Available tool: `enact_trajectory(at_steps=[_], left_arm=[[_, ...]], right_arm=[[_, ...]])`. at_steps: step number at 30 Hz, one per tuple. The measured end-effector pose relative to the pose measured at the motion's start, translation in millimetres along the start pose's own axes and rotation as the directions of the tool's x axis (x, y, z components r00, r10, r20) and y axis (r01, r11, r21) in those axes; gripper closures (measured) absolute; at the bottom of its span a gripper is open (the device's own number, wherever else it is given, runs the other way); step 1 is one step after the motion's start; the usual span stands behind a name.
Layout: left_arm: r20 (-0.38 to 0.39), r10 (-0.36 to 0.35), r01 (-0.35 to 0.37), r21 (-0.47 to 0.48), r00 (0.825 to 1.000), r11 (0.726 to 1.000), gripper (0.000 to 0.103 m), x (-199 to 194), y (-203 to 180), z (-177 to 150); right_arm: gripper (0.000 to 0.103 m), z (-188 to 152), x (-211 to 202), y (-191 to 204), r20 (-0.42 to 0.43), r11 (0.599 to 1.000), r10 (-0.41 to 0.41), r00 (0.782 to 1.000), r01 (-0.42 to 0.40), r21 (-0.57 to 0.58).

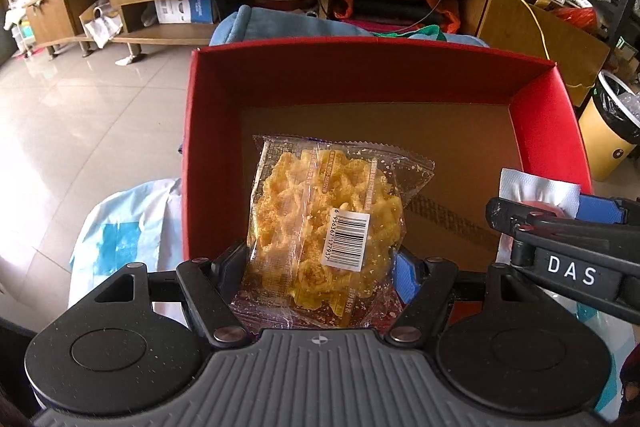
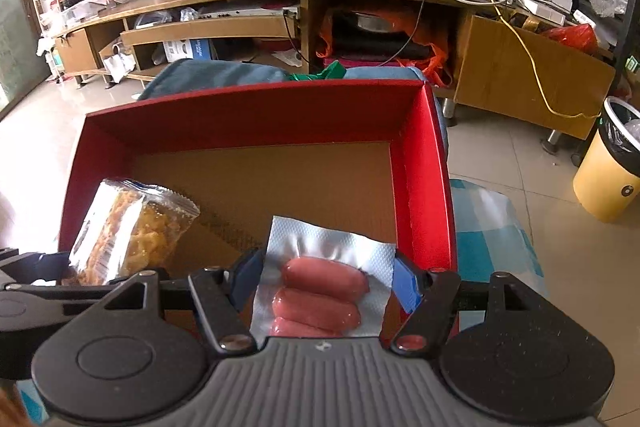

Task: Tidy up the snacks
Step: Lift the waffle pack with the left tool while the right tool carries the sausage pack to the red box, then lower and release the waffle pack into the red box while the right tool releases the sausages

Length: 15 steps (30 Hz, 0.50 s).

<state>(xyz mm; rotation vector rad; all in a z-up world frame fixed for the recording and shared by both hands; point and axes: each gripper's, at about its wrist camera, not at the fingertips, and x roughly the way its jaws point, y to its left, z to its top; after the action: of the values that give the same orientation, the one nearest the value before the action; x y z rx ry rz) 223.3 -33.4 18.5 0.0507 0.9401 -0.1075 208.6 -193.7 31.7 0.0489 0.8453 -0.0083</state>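
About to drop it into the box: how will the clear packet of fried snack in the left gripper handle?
Fried snack packet is probably light for its size. Its thin clear film looks floppy at the edges. Crumbs loose inside suggest brittle pieces, so the left gripper should squeeze gently over the red box.

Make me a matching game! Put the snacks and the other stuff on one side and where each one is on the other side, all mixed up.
Things:
1. crispy snack bag
2. sausage pack
3. red box
4. yellow bin

Places:
A. on the floor, off to the right
B. in the left claw
C. under both snacks, open on top
D. in the right claw

Pairs: 1-B, 2-D, 3-C, 4-A
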Motion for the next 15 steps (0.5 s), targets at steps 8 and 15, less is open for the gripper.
enact_trajectory(at_steps=[8,15], left_arm=[[-0.015,0.026,-0.026,0.018,1.000,1.000,0.026,12.7,-3.3,-2.1],[-0.025,0.058,-0.057,0.054,0.998,0.997,0.026,22.7,-9.6,-3.9]], right_arm=[[0.037,-2.2,20.1,0.7,-0.007,1.000,-0.020,1.000,0.019,-0.018],[0.036,-5.7,33.6,4.7,-0.020,0.998,-0.038,0.999,0.037,-0.055]])
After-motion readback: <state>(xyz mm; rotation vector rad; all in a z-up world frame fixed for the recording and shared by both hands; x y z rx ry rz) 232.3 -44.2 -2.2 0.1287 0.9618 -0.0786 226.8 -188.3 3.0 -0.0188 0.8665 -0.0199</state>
